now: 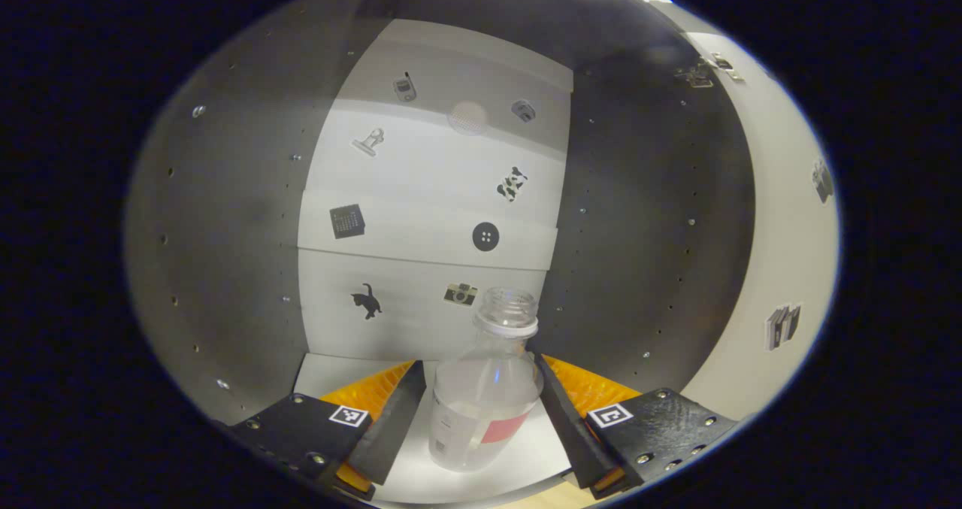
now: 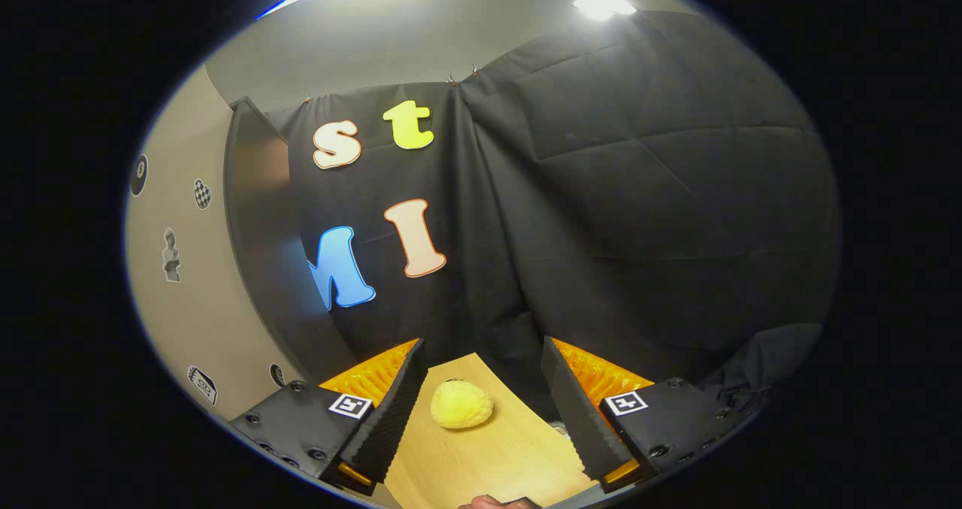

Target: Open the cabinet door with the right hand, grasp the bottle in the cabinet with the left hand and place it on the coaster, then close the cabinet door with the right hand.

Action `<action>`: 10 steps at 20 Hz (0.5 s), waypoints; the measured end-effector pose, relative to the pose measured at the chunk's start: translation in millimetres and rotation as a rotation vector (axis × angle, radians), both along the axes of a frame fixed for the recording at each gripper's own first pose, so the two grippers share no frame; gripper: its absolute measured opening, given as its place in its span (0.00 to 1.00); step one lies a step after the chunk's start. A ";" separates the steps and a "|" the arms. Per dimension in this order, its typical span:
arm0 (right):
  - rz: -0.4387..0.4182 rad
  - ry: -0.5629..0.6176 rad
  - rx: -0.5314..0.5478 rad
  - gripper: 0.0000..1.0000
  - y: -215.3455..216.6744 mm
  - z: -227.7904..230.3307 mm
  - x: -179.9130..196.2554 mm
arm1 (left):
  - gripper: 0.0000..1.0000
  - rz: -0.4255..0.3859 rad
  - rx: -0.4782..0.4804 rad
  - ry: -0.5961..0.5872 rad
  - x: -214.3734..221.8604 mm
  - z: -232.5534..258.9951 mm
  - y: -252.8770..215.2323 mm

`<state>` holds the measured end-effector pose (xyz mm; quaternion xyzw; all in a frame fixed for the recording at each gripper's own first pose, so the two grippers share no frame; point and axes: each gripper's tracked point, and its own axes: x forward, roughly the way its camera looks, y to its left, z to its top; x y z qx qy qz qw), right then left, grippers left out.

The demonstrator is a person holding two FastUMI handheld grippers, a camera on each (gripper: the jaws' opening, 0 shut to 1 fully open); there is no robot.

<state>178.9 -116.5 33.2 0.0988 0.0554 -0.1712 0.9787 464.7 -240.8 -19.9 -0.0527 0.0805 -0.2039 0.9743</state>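
In the left gripper view we had the left gripper (image 1: 481,407) reaching into the open cabinet (image 1: 225,231), fingers spread wide either side of the clear bottle (image 1: 485,396). The bottle stood upright on the white cabinet floor, capless, between the fingers; we couldn't tell if either one touched it. In the right gripper view our right gripper (image 2: 481,411) hovered wide open and empty over the wooden table (image 2: 496,456), a yellow lumpy object (image 2: 461,404) lying between its fingers.
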 end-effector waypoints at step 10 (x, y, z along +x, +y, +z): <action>0.078 0.003 -0.006 0.96 -1.8 -5.7 37.0 | 0.72 0.011 0.022 -0.050 -19.5 10.5 -1.3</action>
